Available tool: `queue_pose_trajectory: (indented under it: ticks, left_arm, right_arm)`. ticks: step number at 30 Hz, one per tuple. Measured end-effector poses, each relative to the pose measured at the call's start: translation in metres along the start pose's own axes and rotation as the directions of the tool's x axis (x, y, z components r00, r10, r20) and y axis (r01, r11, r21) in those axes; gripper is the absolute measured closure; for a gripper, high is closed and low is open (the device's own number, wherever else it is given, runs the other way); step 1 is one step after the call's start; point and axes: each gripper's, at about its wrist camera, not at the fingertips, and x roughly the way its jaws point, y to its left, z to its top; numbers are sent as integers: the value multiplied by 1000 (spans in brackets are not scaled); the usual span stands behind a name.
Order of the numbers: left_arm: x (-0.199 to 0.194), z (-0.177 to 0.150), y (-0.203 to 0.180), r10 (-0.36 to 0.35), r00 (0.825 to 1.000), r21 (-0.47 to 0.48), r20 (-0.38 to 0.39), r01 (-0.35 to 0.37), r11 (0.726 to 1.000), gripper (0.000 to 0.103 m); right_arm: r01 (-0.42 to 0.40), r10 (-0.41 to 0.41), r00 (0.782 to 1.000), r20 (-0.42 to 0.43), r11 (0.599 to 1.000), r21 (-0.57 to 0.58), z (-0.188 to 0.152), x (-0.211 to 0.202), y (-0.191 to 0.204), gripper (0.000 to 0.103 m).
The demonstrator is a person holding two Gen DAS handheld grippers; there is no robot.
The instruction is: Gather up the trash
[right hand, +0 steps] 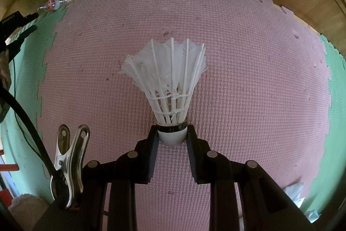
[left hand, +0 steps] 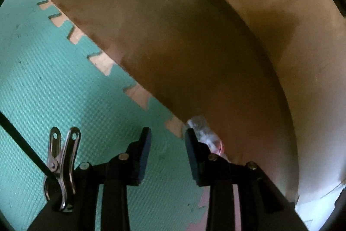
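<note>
Pink and green foam mats [right hand: 248, 79] cover the floor. Pinched by its cork base, feathers forward, a worn shuttlecock [right hand: 172, 88] sits in the right gripper [right hand: 172, 140]; the left gripper [left hand: 167, 144] hangs open beside a crumpled plastic bottle [left hand: 205, 135] against wooden furniture [left hand: 173, 36], likely its next pickup.

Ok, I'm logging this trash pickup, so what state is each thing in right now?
Right tongs: shut on the shuttlecock's cork base.
Shuttlecock: held, feathers pointing away from the camera, some frayed.
Left tongs: open, empty.
Plastic bottle: lying on its side at the mat's edge against the wooden furniture, just beyond the left tongs' right finger.
Crumpled wrapper: loose on the mat, uncollected.
</note>
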Motion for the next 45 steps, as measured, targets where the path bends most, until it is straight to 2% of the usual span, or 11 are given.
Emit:
queue_pose_trajectory:
  ticks: [6,11,13,16,19,27,31,35,39,40,45]
  left_arm:
    - [-14,12,10,-21,1000,37,-5,21,999,59]
    - [-12,24,23,-22,999,-66,31,24,998,57]
    - [6,49,19,-16,999,-63,35,18,998,57]
    - [6,45,16,-50,999,-53,19,51,997,57]
    - [7,42,6,-40,999,43,-11,40,998,57]
    - [18,25,-25,-101,987,182,-122,123,976,58]
    - [3,28,-23,-51,998,255,-41,59,965,58]
    - [-16,35,-20,29,997,326,70,-50,944,40]
    - [-12,54,-13,52,997,432,61,-73,899,39]
    - [-12,46,-18,49,997,453,64,-73,888,39]
    - [-5,55,-30,14,1000,518,26,-25,855,39]
  right_arm:
    - [-1,1,1000,0,1000,1,0,0,0,77]
    - [0,0,1000,1,1000,-1,0,0,0,77]
    - [-1,1,1000,1,1000,0,0,0,0,77]
    - [-1,1,1000,1,1000,0,0,0,1,77]
    - [-2,2,1000,1,1000,1,0,0,1,77]
    - [-8,8,1000,1,1000,-2,1,0,-1,77]
    - [-10,10,1000,2,1000,2,2,0,-2,77]
    - [-12,12,1000,3,1000,3,2,0,-4,77]
    - [-12,12,1000,3,1000,3,1,0,-4,77]
    - [-12,12,1000,4,1000,3,2,0,-4,77]
    - [-12,12,1000,5,1000,3,1,0,-4,77]
